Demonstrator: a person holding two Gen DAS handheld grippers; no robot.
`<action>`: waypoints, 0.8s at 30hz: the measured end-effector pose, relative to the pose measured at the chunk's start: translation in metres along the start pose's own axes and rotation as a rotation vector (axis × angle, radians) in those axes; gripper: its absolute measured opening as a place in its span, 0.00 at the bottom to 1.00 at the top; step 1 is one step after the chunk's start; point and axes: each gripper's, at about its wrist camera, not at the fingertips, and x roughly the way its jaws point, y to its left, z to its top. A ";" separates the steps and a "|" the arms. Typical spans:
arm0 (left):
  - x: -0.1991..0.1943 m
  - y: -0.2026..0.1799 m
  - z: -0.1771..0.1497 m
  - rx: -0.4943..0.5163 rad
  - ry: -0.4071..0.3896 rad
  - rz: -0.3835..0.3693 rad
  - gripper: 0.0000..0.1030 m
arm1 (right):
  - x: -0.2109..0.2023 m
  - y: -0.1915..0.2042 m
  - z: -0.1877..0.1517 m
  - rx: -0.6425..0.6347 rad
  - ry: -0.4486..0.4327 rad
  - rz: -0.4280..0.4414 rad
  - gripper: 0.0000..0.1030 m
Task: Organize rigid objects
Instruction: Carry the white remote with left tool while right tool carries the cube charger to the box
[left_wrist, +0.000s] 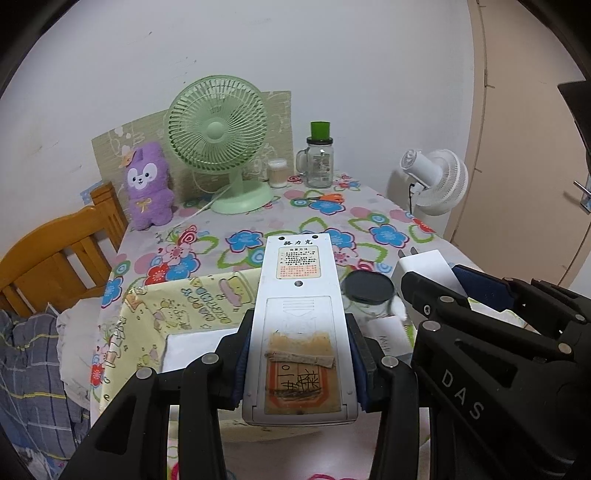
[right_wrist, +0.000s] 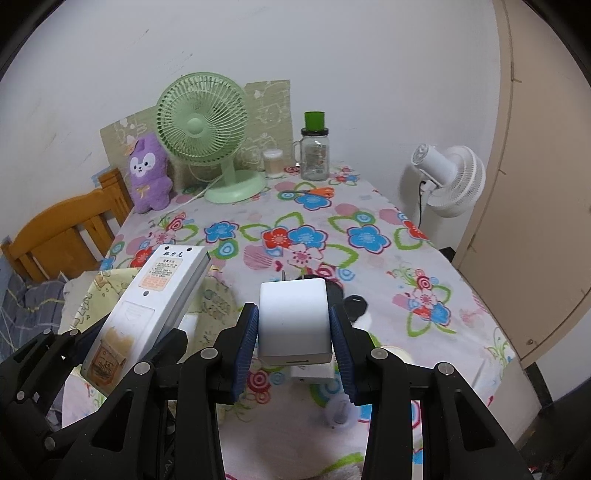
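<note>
I carry both things above the counter (right_wrist: 369, 206): left tool (left_wrist: 297, 363) clamps the remote (left_wrist: 301, 314), right tool (right_wrist: 293, 332) clamps the white charger (right_wrist: 293, 321). Next, I think, each needs a free spot to set down.

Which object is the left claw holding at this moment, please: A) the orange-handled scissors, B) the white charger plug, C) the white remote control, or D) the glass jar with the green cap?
C: the left claw is clamped on the white remote control, back side up, while the right claw holds the white charger plug.
</note>
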 end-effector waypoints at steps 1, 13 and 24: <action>0.001 0.003 0.000 -0.002 0.002 0.001 0.43 | 0.002 0.003 0.001 -0.003 0.003 0.001 0.42; 0.013 0.041 -0.002 -0.037 0.020 0.003 0.43 | 0.023 0.042 0.008 -0.040 0.029 0.030 0.42; 0.030 0.069 -0.006 -0.064 0.049 0.029 0.44 | 0.046 0.070 0.012 -0.073 0.063 0.054 0.42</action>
